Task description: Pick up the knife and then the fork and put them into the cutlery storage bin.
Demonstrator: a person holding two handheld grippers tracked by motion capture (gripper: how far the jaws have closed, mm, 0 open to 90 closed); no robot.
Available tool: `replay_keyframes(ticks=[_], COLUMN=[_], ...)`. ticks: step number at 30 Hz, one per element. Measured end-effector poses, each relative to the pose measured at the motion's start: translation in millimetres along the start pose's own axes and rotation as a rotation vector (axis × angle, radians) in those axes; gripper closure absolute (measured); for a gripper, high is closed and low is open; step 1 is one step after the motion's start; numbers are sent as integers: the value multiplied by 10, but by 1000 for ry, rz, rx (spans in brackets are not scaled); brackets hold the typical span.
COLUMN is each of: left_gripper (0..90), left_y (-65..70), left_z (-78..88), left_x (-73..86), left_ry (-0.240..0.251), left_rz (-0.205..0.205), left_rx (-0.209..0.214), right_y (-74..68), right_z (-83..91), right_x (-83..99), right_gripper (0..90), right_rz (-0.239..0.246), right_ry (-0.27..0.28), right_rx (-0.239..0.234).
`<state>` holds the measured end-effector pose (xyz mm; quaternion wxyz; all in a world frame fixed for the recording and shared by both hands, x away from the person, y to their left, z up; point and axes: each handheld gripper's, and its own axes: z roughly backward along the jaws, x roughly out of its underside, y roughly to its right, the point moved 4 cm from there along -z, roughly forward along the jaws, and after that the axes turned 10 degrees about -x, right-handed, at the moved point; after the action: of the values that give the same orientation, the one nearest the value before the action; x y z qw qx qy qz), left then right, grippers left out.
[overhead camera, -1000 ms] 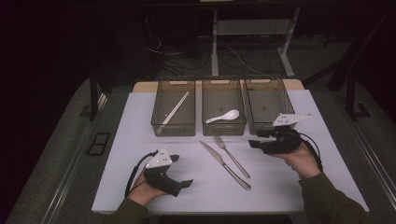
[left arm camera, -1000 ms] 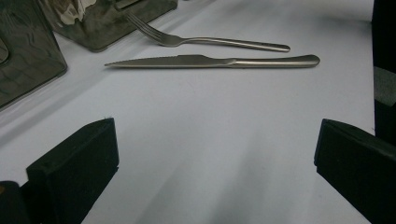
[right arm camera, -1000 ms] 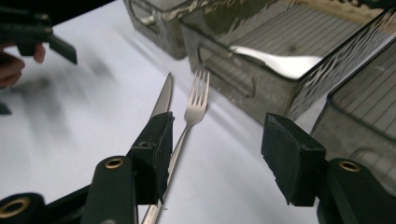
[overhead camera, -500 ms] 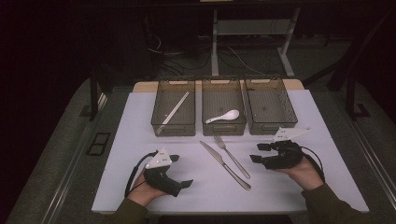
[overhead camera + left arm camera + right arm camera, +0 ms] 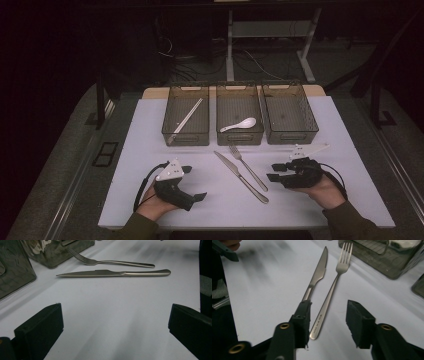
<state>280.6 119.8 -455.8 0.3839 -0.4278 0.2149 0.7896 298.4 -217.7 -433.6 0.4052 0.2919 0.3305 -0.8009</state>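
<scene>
A steel knife (image 5: pixel 241 177) and a steel fork (image 5: pixel 248 168) lie side by side on the white table, handles toward the near edge. My right gripper (image 5: pixel 274 172) hovers just right of their handles, pointing left. In the right gripper view its jaws (image 5: pixel 328 315) have just been closing. The fork's (image 5: pixel 332 292) handle end shows between them, untouched, and the left jaw hides the knife's (image 5: pixel 317 275) handle. My left gripper (image 5: pixel 194 183) rests at the near left, wide open and empty. In the left gripper view (image 5: pixel 115 325) the knife (image 5: pixel 113 273) and fork (image 5: pixel 112 262) lie ahead.
Three dark trays stand in a row behind the cutlery. The left tray (image 5: pixel 172 135) holds chopsticks (image 5: pixel 186 120), the middle tray (image 5: pixel 240 137) a white spoon (image 5: pixel 239 124), and the right tray (image 5: pixel 292 136) shows nothing inside. Table edges lie near both hands.
My right gripper has moved toward the near edge and sunk closer to the table, and its jaws have narrowed. My left gripper has stayed where it was.
</scene>
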Motion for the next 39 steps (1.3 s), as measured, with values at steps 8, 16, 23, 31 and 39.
replay_keyframes(ticks=[8, 16, 23, 31, 39], left_gripper=[0, 0, 0, 0, 0], left_y=[3, 5, 10, 11, 13], left_z=[-2, -2, -5, -5, -2], left_x=[-3, -1, 0, -2, -3], left_ry=[-1, -5, -4, -5, -3], left_rz=[-4, -8, -7, -8, -7], left_rx=[-1, -1, -1, -1, -3], right_y=[-40, -75, -134, -145, -167], right_z=[-129, -281, -410, -491, -505], right_x=[35, 61, 104, 144, 153], right_gripper=[801, 896, 896, 897, 899], right_rz=[11, 21, 40, 55, 79], right_ry=[-48, -90, -142, -194, -226], right_rx=[-15, -42, -47, -21, 21])
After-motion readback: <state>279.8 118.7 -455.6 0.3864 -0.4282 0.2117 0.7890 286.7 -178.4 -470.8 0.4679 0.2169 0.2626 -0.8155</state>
